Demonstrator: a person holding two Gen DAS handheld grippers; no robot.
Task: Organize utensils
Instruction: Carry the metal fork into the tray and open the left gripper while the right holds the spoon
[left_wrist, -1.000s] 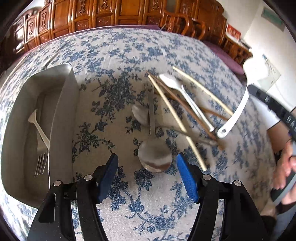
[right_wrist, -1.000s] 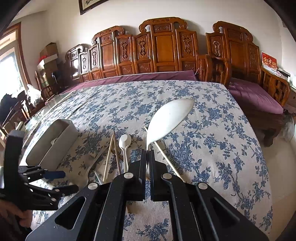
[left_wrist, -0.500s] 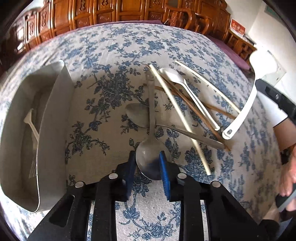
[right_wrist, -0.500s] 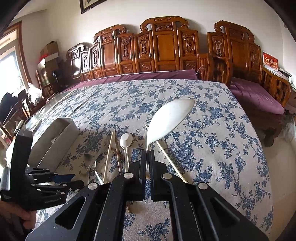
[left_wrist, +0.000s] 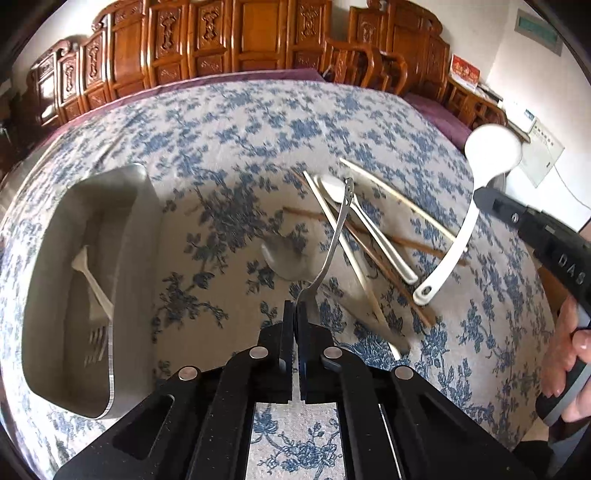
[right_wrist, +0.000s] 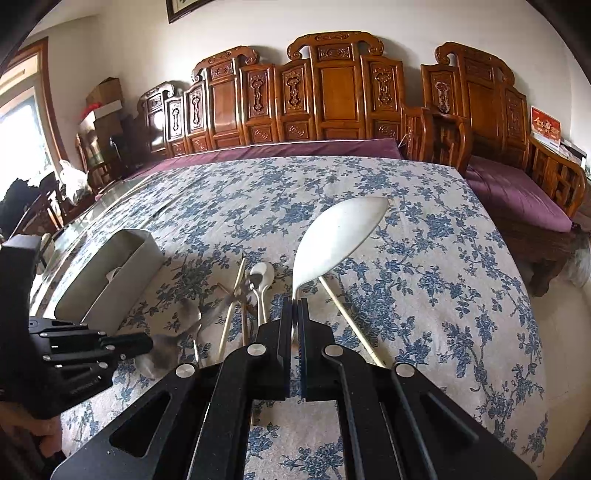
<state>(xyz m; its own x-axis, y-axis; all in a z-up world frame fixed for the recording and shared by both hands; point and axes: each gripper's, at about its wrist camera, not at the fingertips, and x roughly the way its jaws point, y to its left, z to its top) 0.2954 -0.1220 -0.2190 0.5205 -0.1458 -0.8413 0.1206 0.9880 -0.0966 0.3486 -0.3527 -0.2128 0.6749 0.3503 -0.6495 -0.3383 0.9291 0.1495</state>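
Note:
My left gripper has its jaws closing tight on the bowl of a metal spoon. The spoon's handle slants up and away over the pile. In the right wrist view the same left gripper holds that metal spoon just above the cloth. My right gripper is shut on the handle of a white rice paddle, held off the table. A second metal spoon, a white ceramic spoon, pale chopsticks and brown chopsticks lie crossed on the cloth.
A metal tray stands at the left and holds a white fork. The table carries a blue-flowered cloth. Carved wooden benches with purple cushions line the far side. A person's hand grips the right tool.
The left gripper's jaws have gone from wide to shut on the metal spoon's bowl, and the spoon has risen with its handle tipped up. The right gripper and paddle have stayed put.

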